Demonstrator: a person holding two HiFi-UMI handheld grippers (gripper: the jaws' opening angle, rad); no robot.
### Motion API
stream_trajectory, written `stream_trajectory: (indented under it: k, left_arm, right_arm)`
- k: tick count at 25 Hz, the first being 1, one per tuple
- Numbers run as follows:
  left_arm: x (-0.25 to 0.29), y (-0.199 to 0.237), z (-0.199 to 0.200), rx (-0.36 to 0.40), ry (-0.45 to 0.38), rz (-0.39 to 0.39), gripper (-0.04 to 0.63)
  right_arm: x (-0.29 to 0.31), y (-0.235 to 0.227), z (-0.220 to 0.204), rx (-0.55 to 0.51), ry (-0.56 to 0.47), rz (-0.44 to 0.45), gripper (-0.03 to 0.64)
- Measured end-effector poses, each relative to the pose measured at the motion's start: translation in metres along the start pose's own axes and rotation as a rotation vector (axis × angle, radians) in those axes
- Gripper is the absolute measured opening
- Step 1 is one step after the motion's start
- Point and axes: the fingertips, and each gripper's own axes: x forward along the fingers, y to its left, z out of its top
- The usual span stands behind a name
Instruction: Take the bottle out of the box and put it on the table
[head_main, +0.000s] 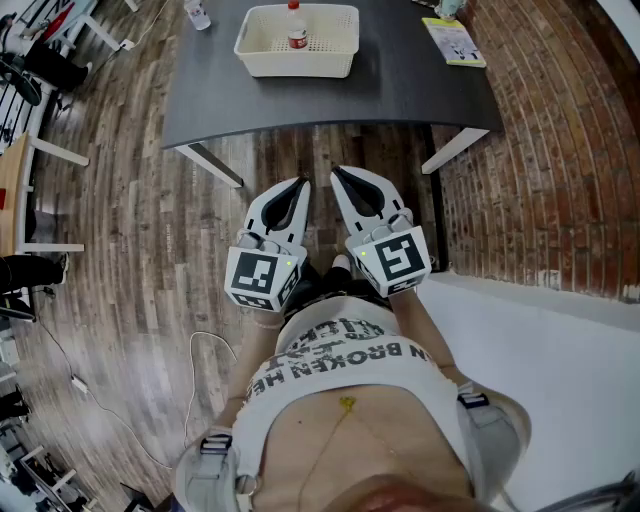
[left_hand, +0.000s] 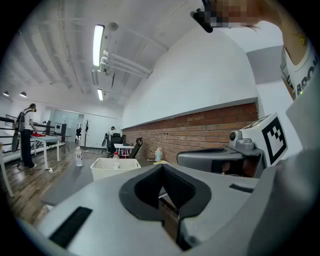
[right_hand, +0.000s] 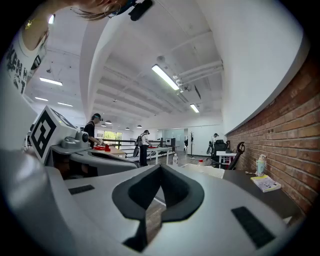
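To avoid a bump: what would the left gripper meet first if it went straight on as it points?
Probably the near edge of the dark table; nothing stands between it and the left gripper. The white basket lies further on. Height is hard to judge.

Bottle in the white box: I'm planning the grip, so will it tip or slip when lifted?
The bottle looks small and slim, standing upright in the box, so probably light and easily tipped by a nudge. Slipperiness: too small to tell.
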Motion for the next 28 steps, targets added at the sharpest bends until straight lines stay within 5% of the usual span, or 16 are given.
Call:
stream_trajectory:
  k: [5, 15, 28]
  left_arm:
    - [0.004, -0.010, 0.000, -0.002, -0.015, 0.012, 0.008]
    - [0.008, -0.022, -0.011, -0.028, -0.003, 0.023, 0.008]
    - [0.058, 0.033, 0.001, -0.018, -0.013, -0.038, 0.008]
  right_arm:
    - [-0.011, -0.009, 0.006, 0.036, -0.071, 0.010, 0.009]
    - [-0.018, -0.026, -0.010, 0.060, -0.050, 0.016, 0.009]
    - [0.043, -0.051, -0.004, 0.048, -0.047, -0.032, 0.009]
